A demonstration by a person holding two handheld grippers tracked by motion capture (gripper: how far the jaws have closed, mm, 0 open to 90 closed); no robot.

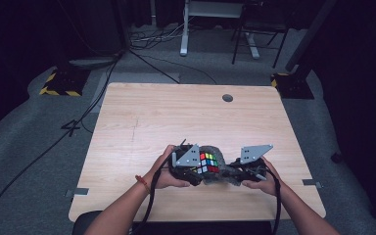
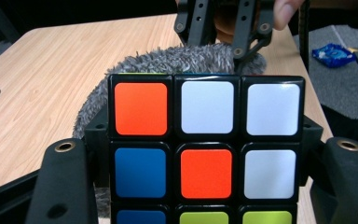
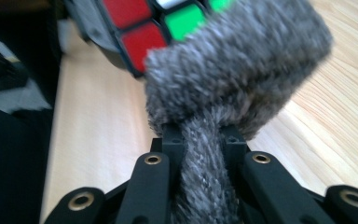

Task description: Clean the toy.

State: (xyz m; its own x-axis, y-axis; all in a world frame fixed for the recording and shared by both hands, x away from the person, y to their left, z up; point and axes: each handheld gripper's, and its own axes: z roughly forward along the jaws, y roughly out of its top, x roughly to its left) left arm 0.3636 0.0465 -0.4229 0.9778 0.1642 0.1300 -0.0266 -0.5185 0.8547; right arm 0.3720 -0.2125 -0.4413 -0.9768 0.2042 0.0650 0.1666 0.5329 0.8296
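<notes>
My table [image 1: 176, 117] is lit evenly from above, while the floor and room around it fall off to near black. In my left gripper view the cube [image 2: 205, 149] is sharp, with a faint sheen on its white tiles. My right gripper view is soft: the grey furry cloth [image 3: 233, 65] smears with blur and the table beyond it glares pale.

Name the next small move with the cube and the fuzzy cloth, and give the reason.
Probably draw the grey fuzzy cloth further over the cube: the left gripper clamps the cube, the right gripper pinches a cloth fold, and the cube's coloured faces are largely uncovered.
</notes>
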